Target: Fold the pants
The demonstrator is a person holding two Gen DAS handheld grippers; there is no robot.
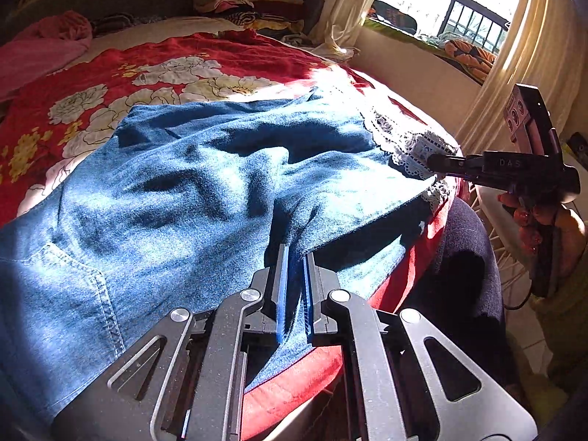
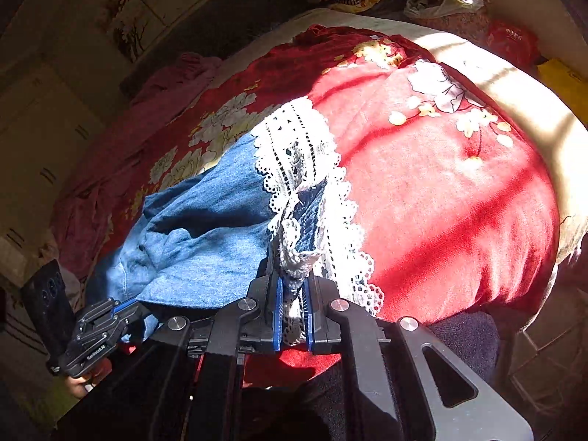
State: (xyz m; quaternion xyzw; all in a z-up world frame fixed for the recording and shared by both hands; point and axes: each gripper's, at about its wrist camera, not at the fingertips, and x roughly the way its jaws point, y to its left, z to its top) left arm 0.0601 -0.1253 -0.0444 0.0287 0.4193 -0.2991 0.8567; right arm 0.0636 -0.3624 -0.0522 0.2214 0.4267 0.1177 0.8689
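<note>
Denim pants (image 1: 191, 191), both tongs pinching, overlie red floral blanket (image 1: 110, 84).

The red floral blanket (image 2: 441, 191) on the bed lies bare to the right of the pants (image 1: 191, 183); this area is open for passage. The pants cover the near-left part of the bed. The pink cloth (image 1: 44, 44) occupies the far-left corner, and the stacked clothes (image 1: 250, 0) block the far end. The curtain (image 1: 514, 73) hangs just beside the bed's right edge. The person's dark-clad leg (image 1: 466, 264) presses against the near edge.
</note>
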